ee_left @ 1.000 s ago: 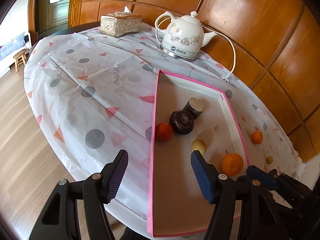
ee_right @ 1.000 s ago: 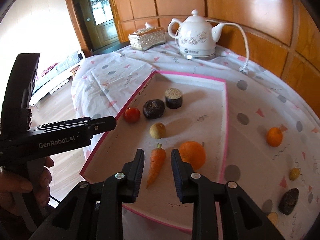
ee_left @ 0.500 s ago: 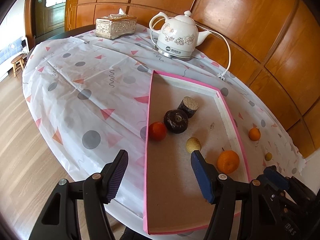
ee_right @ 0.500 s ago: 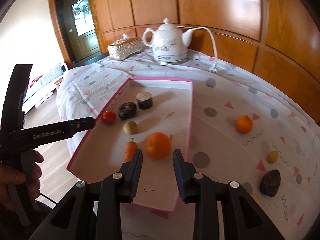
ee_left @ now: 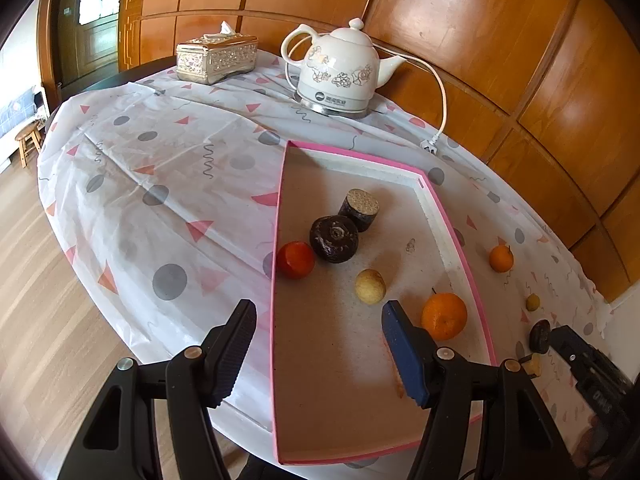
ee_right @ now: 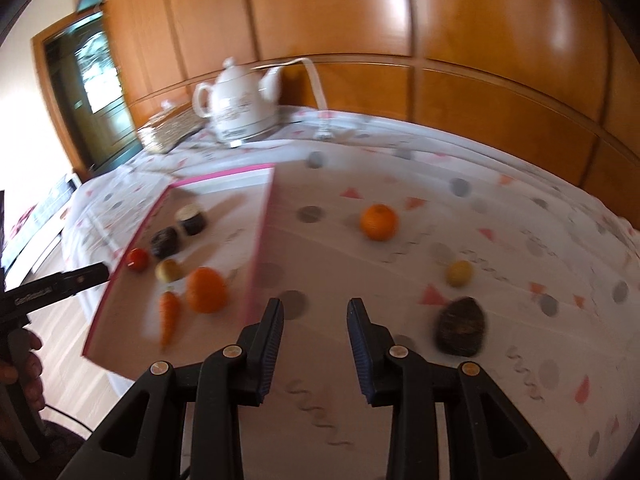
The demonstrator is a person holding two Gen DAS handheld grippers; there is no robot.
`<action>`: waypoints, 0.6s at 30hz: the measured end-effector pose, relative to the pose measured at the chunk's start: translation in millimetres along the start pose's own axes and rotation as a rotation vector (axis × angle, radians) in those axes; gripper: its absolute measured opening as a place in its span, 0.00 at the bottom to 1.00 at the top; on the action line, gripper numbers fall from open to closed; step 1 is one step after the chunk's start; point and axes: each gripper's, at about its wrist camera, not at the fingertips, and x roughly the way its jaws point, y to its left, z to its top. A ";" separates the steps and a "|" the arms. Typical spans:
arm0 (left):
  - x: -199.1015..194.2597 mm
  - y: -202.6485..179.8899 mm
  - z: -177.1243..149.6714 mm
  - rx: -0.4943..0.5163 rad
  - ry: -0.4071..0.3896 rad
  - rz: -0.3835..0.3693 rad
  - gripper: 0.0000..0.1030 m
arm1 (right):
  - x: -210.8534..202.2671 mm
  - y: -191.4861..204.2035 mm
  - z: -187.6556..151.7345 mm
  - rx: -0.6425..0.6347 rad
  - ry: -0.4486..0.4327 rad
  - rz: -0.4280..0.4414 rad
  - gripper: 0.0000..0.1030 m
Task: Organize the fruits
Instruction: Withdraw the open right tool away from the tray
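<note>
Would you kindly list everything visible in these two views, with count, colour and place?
tray: one, pink-rimmed, on the table
oranges: two, orange, one in the tray, one on the cloth
tomato: one, red, tray's left edge
carrot: one, orange, near end of the tray
dark fruits: two in the tray, one on the cloth
yellow fruits: one in the tray, one on the cloth
kettle: one, white, far side
tissue box: one, silver, far left
left gripper: open, empty
right gripper: open, empty
hand: holding the left gripper's handle
</note>
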 end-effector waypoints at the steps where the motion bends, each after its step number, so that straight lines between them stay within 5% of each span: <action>1: 0.4 -0.7 0.2 0.003 0.001 0.001 0.64 | -1.4 -8.0 -0.8 0.020 -0.003 -0.014 0.32; 18: 4.8 -26.3 1.9 0.075 0.020 -0.007 0.64 | -28.1 -129.8 -44.1 0.312 -0.008 -0.289 0.33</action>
